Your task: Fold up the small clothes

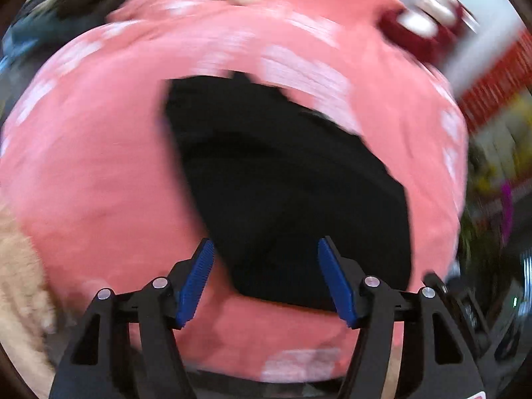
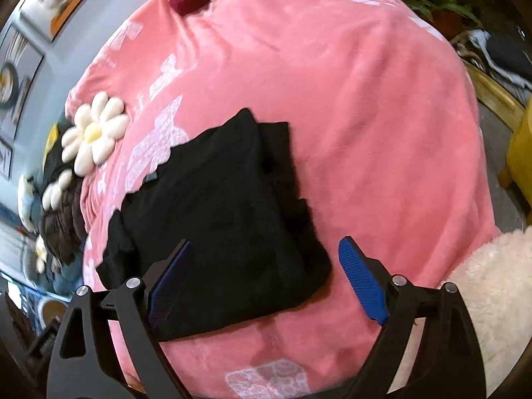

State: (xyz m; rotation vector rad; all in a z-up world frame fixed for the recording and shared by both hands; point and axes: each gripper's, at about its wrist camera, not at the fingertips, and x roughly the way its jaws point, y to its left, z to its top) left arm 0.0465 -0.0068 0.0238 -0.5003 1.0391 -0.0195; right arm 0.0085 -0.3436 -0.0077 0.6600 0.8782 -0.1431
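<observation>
One black garment (image 2: 219,219), folded, lies on one pink blanket (image 2: 365,133). Left gripper (image 1: 266,276) and right gripper (image 2: 262,279) hover above the garment, fingers spread, holding nothing. One daisy cushion (image 2: 94,136) lies beside the garment.

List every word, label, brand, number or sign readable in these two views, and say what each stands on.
No text can be read.
Small grey tag on the black garment, at its edge: too small to read.
Framed pictures on the wall: images only, no lettering visible.
Pink blanket: white butterfly patterns, no words.
Left wrist view: motion-blurred, nothing legible.
</observation>
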